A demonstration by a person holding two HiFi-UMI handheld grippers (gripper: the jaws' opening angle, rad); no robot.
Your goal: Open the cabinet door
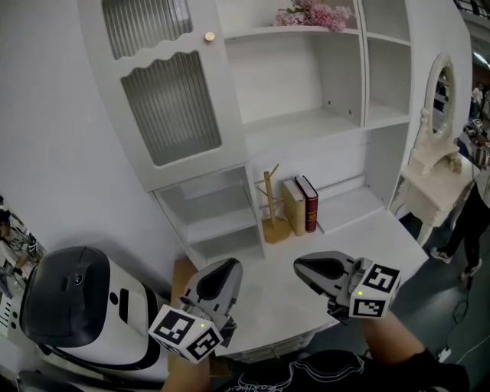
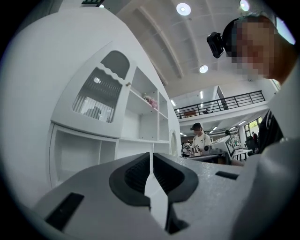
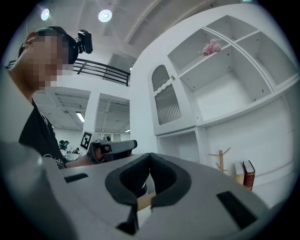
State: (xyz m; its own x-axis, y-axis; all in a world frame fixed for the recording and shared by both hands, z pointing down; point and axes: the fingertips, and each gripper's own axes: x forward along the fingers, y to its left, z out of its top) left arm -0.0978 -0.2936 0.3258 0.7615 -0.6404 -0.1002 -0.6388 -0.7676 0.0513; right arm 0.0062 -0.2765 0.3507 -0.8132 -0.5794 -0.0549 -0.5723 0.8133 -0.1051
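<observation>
Head view, marker-cubed left gripper (image 1: 228, 266), right gripper (image 1: 300, 266), closed cabinet door (image 1: 172, 107)

Desk top (image 1: 367, 218): white, built into the foot of the white cabinet (image 1: 337, 164).
- Wooden branch stand (image 1: 272, 210), upright, at the back.
- Cream book (image 1: 294, 207) and dark red book (image 1: 308, 204), upright, touching each other, just right of the stand.

Upper shelf (image 1: 260, 33): pink flowers (image 1: 315, 15).

Side table (image 1: 417, 184): white, right of the desk; oval mirror (image 1: 439, 99) on its own stand.
</observation>
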